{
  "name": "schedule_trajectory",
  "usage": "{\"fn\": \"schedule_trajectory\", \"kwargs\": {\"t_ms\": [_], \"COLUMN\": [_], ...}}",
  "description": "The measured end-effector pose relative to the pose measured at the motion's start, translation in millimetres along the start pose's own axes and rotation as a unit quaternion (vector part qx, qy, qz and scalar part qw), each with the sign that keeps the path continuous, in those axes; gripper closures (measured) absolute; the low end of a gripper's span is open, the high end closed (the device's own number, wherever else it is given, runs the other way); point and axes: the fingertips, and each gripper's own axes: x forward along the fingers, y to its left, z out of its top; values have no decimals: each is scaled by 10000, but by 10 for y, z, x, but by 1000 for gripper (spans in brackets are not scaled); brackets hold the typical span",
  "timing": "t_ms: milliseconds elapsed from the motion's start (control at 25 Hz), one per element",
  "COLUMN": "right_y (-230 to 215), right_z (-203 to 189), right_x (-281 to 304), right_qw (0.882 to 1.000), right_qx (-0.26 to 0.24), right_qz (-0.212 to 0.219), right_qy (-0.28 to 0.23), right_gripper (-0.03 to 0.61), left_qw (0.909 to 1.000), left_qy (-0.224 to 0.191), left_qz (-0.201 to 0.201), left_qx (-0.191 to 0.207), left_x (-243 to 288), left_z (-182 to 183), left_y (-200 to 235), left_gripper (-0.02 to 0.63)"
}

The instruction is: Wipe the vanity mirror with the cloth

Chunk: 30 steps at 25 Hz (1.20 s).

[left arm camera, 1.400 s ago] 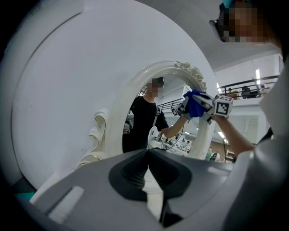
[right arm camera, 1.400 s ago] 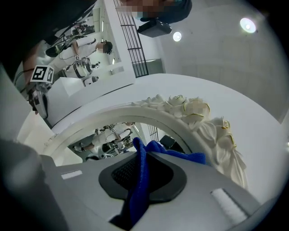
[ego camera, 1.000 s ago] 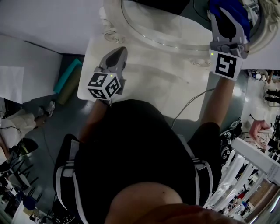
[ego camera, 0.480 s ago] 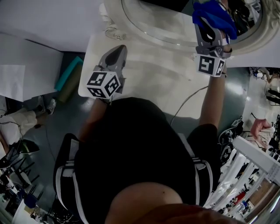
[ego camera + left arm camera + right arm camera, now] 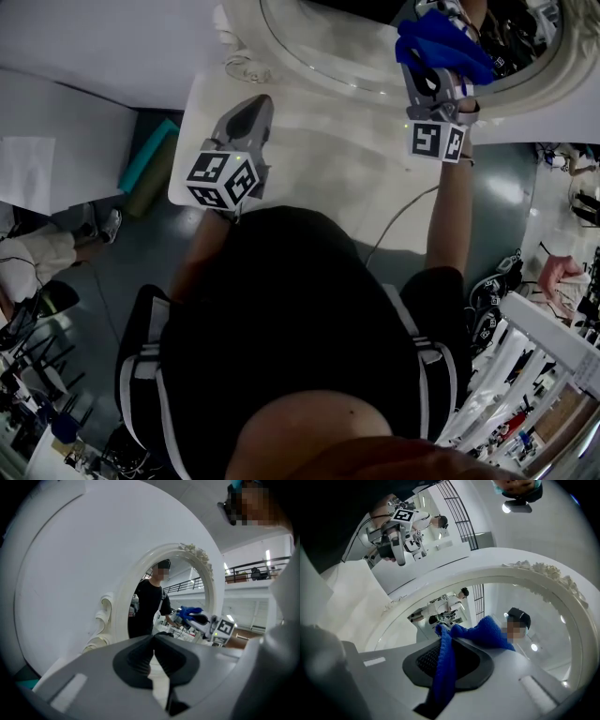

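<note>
Sliding left since a moment ago, my right hand-held gripper [image 5: 433, 67] is now hanging over the vanity mirror [image 5: 347, 47] in the head view, with the blue cloth [image 5: 445, 45] bunched at its tip. My left hand-held gripper [image 5: 251, 114] is waiting above the white desk [image 5: 319, 159]. Its own view is showing its jaws pressed together with nothing between them. In the right gripper view, the jaws are squeezing the cloth and facing the glass.

The left gripper [image 5: 153, 644] has its jaws pressed together. The right gripper [image 5: 449, 649], arm stretched forward, pinches the blue cloth [image 5: 490, 632].
</note>
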Motion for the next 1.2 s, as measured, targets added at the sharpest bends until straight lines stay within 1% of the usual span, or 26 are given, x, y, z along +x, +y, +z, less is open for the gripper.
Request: {"fn": "schedule_trajectory", "kwargs": {"t_ms": [360, 600, 880, 1040, 1200], "right_y": [326, 621, 788, 938, 1127], "right_z": [-144, -318, -404, -486, -578], "right_x": [7, -17, -22, -37, -52], "right_qw": [9991, 9967, 9947, 9923, 9897], "right_qx": [-163, -55, -128, -102, 75], "right_qz": [347, 722, 917, 1096, 1270], "right_qy": [157, 360, 454, 564, 661], "right_gripper": [538, 540, 538, 539, 538], "left_qw": [10000, 10000, 10000, 10000, 10000], "left_qy": [10, 25, 17, 0, -6], "left_qz": [-6, 0, 28, 43, 51], "left_qx": [27, 49, 47, 41, 37], "left_x": [-42, -68, -89, -111, -118], "left_z": [15, 14, -8, 10, 17], "left_y": [-23, -46, -31, -26, -24], "left_gripper": [603, 603, 603, 603, 603]}}
